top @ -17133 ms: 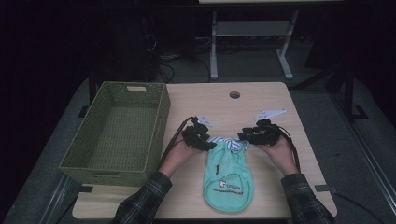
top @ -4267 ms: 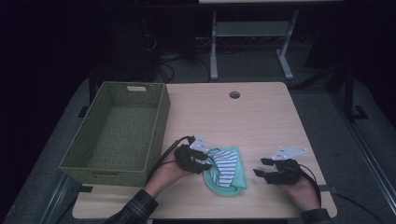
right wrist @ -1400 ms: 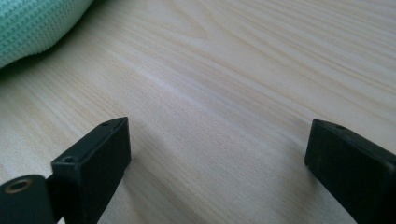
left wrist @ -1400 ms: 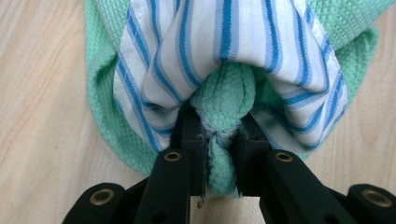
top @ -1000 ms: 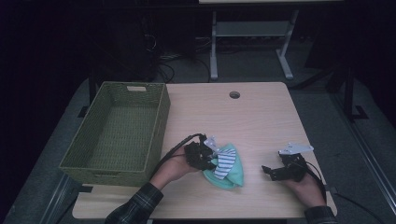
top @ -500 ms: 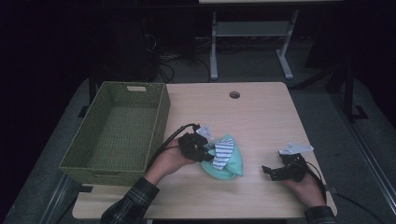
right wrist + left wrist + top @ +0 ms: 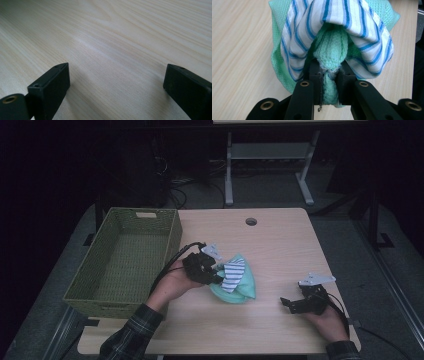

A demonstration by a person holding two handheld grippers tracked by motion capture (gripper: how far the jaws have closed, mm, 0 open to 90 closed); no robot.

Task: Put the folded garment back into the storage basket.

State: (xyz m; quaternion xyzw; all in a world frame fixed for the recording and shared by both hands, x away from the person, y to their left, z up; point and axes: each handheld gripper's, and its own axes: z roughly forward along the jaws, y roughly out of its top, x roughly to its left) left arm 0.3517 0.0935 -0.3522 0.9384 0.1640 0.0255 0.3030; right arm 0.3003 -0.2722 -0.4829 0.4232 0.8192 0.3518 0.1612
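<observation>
One bundled cloth (image 7: 234, 281) sits at centre frame of the high view on the tabletop (image 7: 280, 245), its long axis running from upper left to lower right. It is mint green waffle knit with a white, blue-striped layer folded over it. The left gripper (image 7: 212, 272) has its jaws clamped on a green fold. The right gripper (image 7: 289, 304), lower right, rests with jaws wide apart. One green basket (image 7: 122, 262) stands at left

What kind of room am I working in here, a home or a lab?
Most likely a lab or workshop: a bare wooden table with a cable hole, a tangle of cables on the dark floor behind it, and a metal stand.
</observation>
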